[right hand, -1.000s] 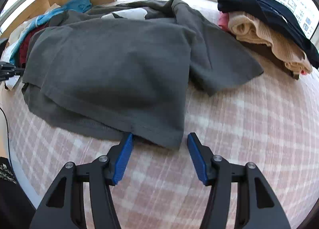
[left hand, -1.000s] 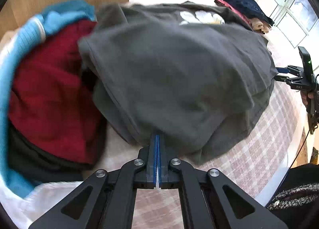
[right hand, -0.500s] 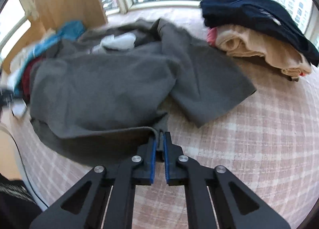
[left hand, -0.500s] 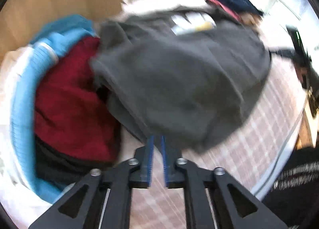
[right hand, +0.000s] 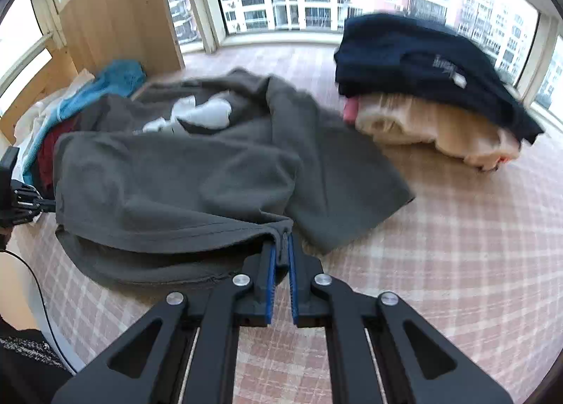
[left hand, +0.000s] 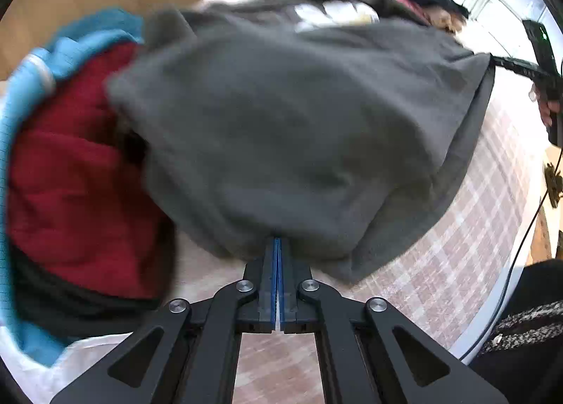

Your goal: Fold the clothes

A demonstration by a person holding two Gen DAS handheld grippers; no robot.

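While the crumpled dark grey cotton T-shirt (right hand: 183, 172) lies on the pink checked bedcover (right hand: 440, 245), its near hem is pinched at one corner by the right gripper (right hand: 280, 249), whose jaws have just been closing, and at the other by the left gripper (left hand: 277, 251), clamped likewise. The step appears to be a lift-and-spread; next, both corners should be raised together. Beyond, a folded stack topped by a navy garment (right hand: 422, 63) is seen.

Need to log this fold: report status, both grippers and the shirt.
Left gripper shut on grey T-shirt hem. Right gripper shut on the hem's other corner. Unsorted clothes pile crowding the left side.
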